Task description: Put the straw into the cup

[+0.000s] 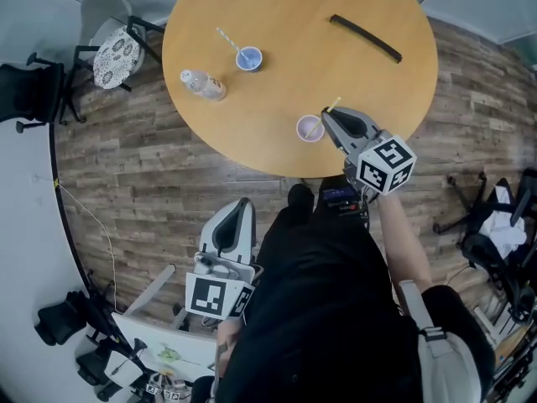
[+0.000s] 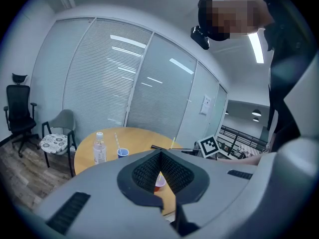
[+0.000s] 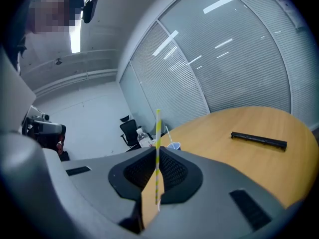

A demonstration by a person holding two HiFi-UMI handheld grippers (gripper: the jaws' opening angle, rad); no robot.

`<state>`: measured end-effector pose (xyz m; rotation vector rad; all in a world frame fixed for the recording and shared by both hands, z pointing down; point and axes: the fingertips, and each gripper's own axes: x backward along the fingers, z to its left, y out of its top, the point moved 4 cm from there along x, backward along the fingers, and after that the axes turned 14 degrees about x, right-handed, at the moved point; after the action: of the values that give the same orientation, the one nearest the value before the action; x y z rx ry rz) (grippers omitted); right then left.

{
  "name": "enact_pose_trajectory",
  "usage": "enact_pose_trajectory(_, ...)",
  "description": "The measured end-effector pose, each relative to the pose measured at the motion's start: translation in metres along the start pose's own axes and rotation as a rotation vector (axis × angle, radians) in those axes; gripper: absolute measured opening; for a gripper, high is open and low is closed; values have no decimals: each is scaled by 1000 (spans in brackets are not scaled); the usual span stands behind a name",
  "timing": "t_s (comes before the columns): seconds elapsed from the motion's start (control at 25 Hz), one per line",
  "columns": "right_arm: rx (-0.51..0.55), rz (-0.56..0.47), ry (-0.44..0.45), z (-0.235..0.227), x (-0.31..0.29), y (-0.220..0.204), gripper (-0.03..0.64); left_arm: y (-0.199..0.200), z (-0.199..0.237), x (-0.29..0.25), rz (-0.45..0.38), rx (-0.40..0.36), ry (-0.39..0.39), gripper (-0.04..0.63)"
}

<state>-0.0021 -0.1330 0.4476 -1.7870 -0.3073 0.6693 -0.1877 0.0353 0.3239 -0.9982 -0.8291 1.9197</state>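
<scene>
Nearest to me, below the bench edge, my left gripper [image 1: 238, 208] hangs over the wood-plank floor. Its fingers [image 2: 144, 171] are pressed together with nothing in them.

Further out, my right gripper [image 1: 330, 116] reaches over the near edge of the round, honey-coloured wooden bench [image 1: 285, 7]. Its fingers [image 3: 174, 171] pinch a thin paper straw with yellow and white stripes [image 3: 157, 148], held upright with its top well above the fingertips. From overhead, the fingertips sit just beside a small pink cup [image 1: 310, 128] that stands upright near the bench edge. The straw's lower end is near the cup's mouth, and I cannot tell whether it has crossed the rim.

I judge the step in hand to be bringing the straw to the cup. The next move calls for setting the lower end squarely over the mouth and easing it down. I should spread the fingers only once the straw leans on the cup wall, because a light cup may tip if nudged.

Past that lie a clear plastic water bottle [image 1: 202, 84] on its side and a small blue cup [image 1: 248, 58] with its own straw. Farthest is a long black strip [image 1: 365, 38].

I can read no writing. The bottle label and a notice on the glass wall [image 2: 206, 105] are too small, and the gripper cubes carry only black-and-white square markers.
</scene>
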Motion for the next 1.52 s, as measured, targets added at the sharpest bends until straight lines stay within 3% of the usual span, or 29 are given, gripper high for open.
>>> enact_pose_trajectory(0.84,-35,74,-121,-10,-24,-62,32,-13,10,8,28,20,30,11)
enact_pose_trajectory(1.52,-85,182,-130,-11,-30,-95,32,-14,9,8,41,14,20,11)
